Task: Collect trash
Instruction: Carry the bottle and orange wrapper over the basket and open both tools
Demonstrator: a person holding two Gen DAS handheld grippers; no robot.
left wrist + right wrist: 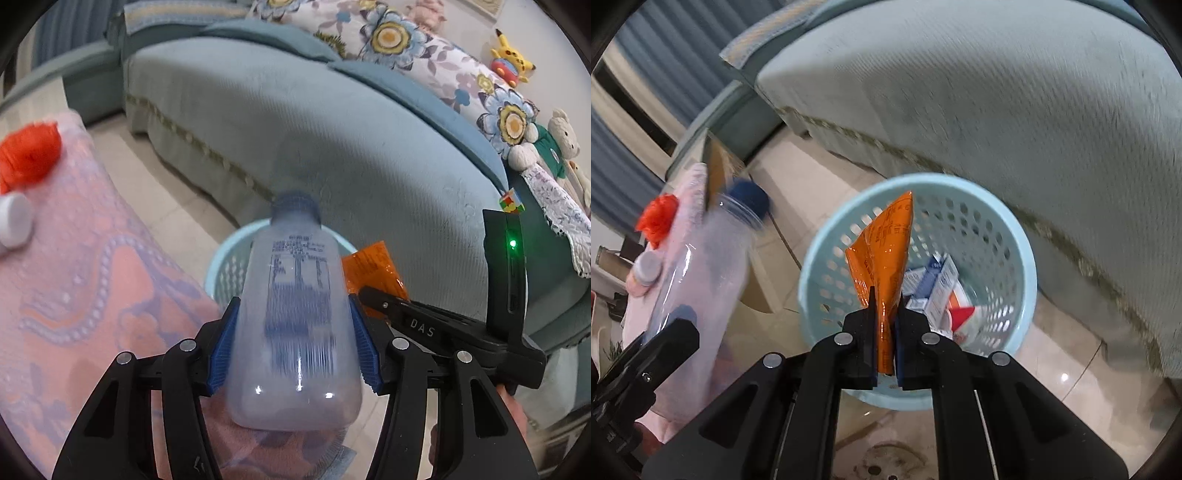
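We hold a clear plastic bottle (295,314) with a dark blue cap in our left hand-held gripper (293,339), its blue pads (221,347) pressed against the bottle's two sides. The bottle hangs over the near rim of the pale blue waste basket (1015,258), cap pointing away from us.

Our right hand-held gripper (886,332) is clamped tight on an orange foil wrapper (886,251), which stands up above the basket's open mouth. Inside the basket lie some small blue-and-white cartons (934,284) and a red-and-white packet (964,317).

The basket stands on the tiled floor (1063,373), just beside the light blue sofa (314,129). On the other side of the basket from the sofa is a worktop under a pink patterned cloth (92,277), carrying a crumpled red thing (31,155) and a white cap (14,225). Plush toys (511,55) sit along the sofa's far edge, well apart from the basket.
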